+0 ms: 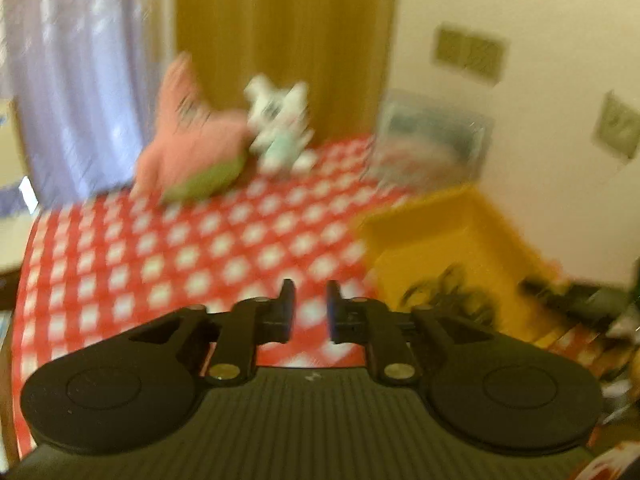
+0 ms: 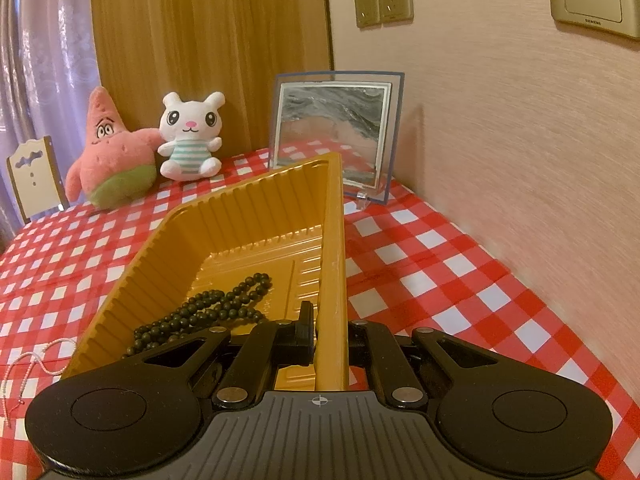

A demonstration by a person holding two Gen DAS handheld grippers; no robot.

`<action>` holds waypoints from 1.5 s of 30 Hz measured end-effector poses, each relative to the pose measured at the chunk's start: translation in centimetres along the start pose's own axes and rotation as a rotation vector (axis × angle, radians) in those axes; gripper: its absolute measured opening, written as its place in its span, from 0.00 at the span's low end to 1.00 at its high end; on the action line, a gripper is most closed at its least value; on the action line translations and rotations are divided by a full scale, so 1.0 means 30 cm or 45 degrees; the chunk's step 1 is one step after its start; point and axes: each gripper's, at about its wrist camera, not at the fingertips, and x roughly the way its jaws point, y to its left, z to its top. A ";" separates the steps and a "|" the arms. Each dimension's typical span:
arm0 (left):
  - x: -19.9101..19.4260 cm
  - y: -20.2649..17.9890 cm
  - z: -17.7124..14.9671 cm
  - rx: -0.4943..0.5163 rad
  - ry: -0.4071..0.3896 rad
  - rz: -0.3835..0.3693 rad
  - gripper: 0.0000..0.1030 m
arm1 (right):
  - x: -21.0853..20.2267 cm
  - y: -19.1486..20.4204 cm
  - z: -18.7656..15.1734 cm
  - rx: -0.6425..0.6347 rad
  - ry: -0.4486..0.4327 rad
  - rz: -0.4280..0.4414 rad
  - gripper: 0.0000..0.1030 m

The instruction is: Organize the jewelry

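The dark bead necklace (image 2: 208,312) already lies in the yellow tray (image 2: 256,216), whose right rim the right tool (image 2: 326,340) pinches, while the left tool (image 1: 310,308) hangs released and empty, and a thin pink string (image 2: 28,364) at lower left waits on the table (image 2: 440,264).

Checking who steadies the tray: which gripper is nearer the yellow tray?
Right. The right gripper is clamped on the yellow tray wall; the left gripper hangs empty over the tablecloth, beside the tray.

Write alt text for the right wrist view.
The right claw grips the rim of a yellow tray holding a dark bead necklace, on a red checked tablecloth. Two plush toys and a picture frame stand behind.
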 end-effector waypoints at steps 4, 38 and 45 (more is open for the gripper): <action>0.123 0.072 -0.142 -0.049 0.192 0.066 0.17 | 0.001 -0.001 -0.002 0.000 0.000 -0.001 0.06; 0.151 0.056 -0.067 0.052 0.112 -0.022 0.01 | 0.013 -0.012 -0.009 0.025 0.022 -0.006 0.06; -0.018 0.008 0.089 0.071 -0.087 -0.048 0.01 | 0.017 -0.013 -0.009 0.027 0.021 0.004 0.06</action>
